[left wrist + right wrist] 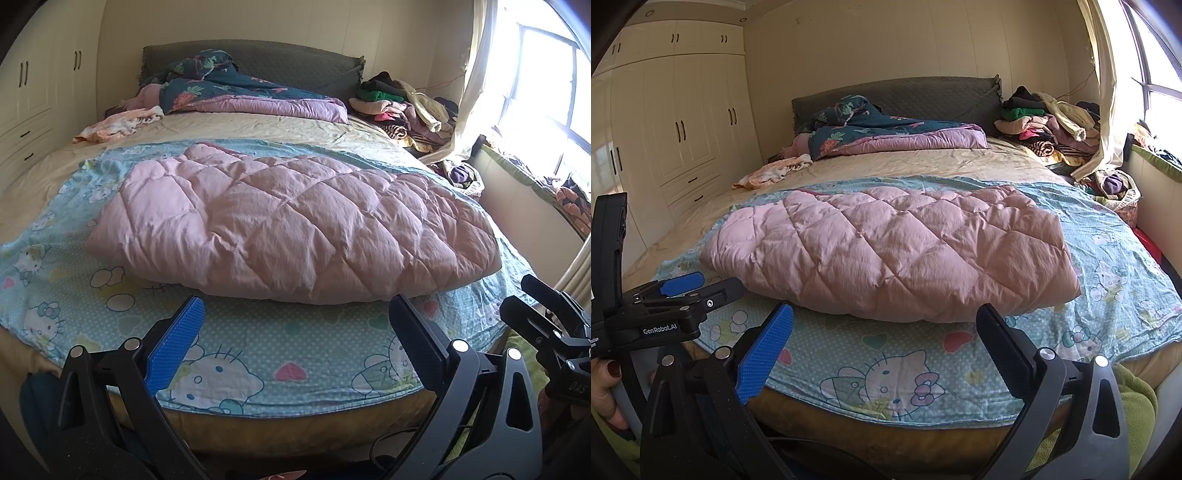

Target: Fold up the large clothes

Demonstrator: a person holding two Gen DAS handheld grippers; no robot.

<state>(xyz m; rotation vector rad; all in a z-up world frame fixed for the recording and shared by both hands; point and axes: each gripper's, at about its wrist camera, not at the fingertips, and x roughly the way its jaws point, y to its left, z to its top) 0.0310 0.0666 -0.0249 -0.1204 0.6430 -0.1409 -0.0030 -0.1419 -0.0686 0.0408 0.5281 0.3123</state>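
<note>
A pink quilted padded garment (288,221) (890,251) lies folded into a thick oblong on a light blue cartoon-print sheet (236,343) (871,350) at the foot of the bed. My left gripper (297,308) is open, its fingers spread wide just short of the garment's near edge, holding nothing. My right gripper (886,317) is also open and empty, hovering near the same edge. In the right wrist view the left gripper (690,286) shows at the left, held by a hand (605,387). Part of the right gripper's body (546,325) shows at the right of the left wrist view.
Crumpled dark floral and purple bedding (236,92) lies by the grey headboard (916,98). A heap of clothes (402,107) (1052,125) fills the bed's far right corner. White wardrobes (676,125) line the left wall; a curtained window (546,85) is right. An orange-white cloth (118,127) lies far left.
</note>
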